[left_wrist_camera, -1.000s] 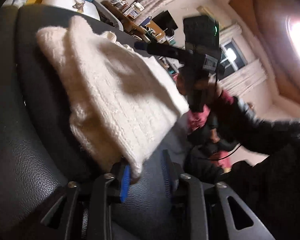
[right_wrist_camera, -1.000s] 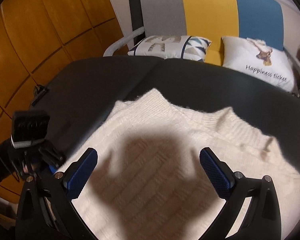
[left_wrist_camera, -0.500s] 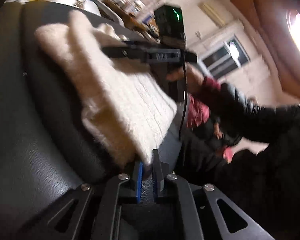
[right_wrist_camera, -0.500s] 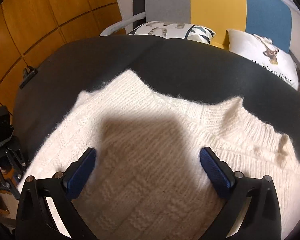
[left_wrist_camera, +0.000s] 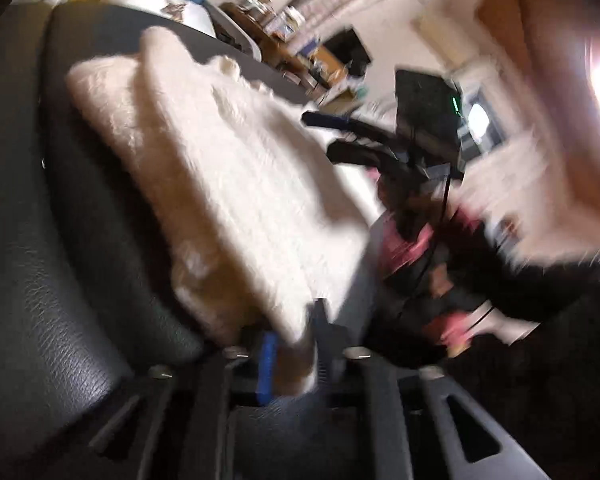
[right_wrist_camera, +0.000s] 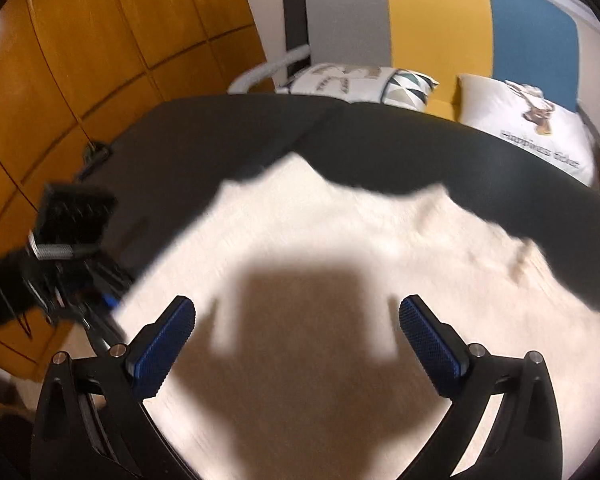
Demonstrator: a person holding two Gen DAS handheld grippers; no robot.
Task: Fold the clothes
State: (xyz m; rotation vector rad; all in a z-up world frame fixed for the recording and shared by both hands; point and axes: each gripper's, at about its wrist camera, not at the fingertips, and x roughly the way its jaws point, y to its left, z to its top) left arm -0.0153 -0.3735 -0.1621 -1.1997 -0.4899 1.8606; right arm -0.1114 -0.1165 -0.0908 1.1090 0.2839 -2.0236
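The left tongs (left_wrist_camera: pixel 290 354) are closing, pinching the near corner of the cream sweater (left_wrist_camera: pixel 228 176). The right tongs (right_wrist_camera: pixel 296 334) are hanging wide above it, holding nothing. The sweater is lying across the black padded bench (right_wrist_camera: pixel 228 136), with pillows (right_wrist_camera: pixel 532 120) sitting beyond.

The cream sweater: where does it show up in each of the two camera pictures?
Left wrist view: the cream sweater runs from upper left down to bottom centre, its corner between the left tool's closing jaws.
Right wrist view: it fills the centre and bottom.
Shared landmark: the black padded surface under it.
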